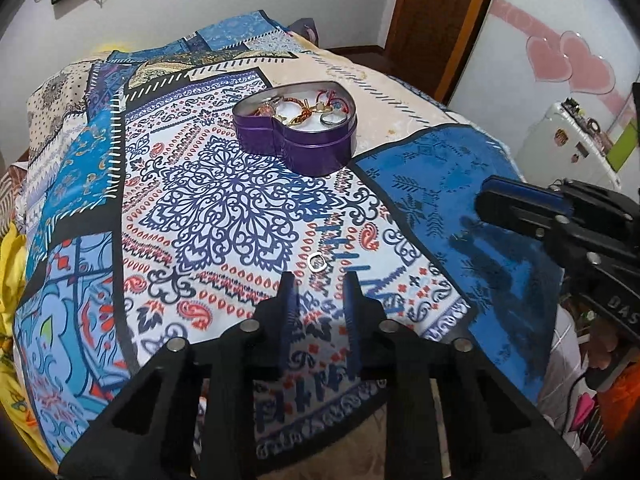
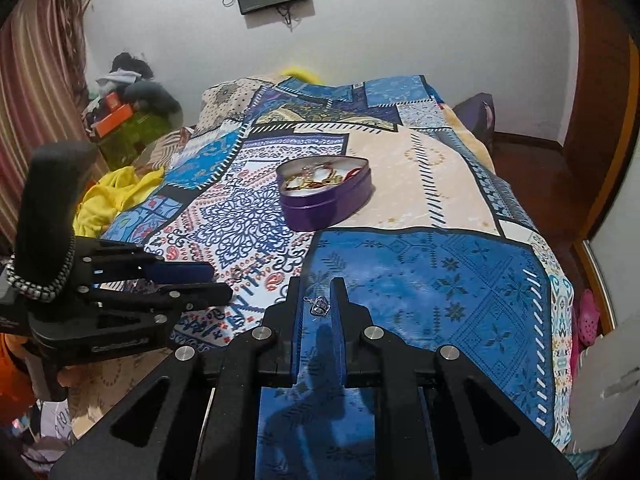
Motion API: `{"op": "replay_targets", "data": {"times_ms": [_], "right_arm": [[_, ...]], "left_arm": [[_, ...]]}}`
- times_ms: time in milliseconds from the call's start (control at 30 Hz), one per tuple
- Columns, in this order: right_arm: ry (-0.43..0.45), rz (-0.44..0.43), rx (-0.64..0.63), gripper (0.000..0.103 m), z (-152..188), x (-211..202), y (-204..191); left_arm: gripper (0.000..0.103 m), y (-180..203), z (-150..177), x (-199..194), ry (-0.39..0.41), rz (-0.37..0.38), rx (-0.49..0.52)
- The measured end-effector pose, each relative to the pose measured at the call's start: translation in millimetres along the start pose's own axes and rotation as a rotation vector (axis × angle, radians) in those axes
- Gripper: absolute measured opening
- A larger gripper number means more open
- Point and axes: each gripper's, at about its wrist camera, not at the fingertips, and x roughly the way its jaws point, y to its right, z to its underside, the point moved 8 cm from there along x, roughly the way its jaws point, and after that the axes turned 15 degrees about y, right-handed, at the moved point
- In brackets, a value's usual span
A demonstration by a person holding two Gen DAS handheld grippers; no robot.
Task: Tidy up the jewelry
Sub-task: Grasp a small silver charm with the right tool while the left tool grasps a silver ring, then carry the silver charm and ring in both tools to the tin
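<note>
A purple heart-shaped tin sits open on the patterned bedspread, holding several bracelets and rings; it also shows in the right wrist view. A small silver ring lies on the cloth just beyond my left gripper, which is open above it. My right gripper is open, with a small silver heart-shaped pendant lying on the blue cloth patch between its fingertips. Each gripper shows from the side in the other's view: the right gripper, the left gripper.
The patterned bedspread covers a bed. A yellow cloth is bunched at its left edge. Boxes and clothes pile by the curtain. A white fridge stands to the right of the bed, by a wooden door frame.
</note>
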Motion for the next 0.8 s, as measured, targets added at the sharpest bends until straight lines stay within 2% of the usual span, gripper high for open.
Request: {"op": "replay_targets", "data": {"times_ms": [267, 333, 400, 800], "right_arm": [[-0.009, -0.007, -0.001, 0.012, 3.5, 1.9, -1.0], [-0.007, -0.009, 0.001, 0.012, 2.8, 2.4, -1.4], [-0.005, -0.01, 0.001, 0.012, 1.2, 3.2, -1.9], [0.027, -0.003, -0.009, 0.012, -16.5, 2.9, -1.5]], "left_arm": [[0.022, -3.1, -4.7, 8.2, -0.003, 0.022, -0.042], [0.019, -3.4, -5.2, 8.9, -0.001, 0.019, -0.045], [0.008, -3.6, -5.1, 9.3, 0.003, 0.019, -0.044], [0.008, -8.7, -8.7, -1.9, 0.033, 0.016, -0.061]]}}
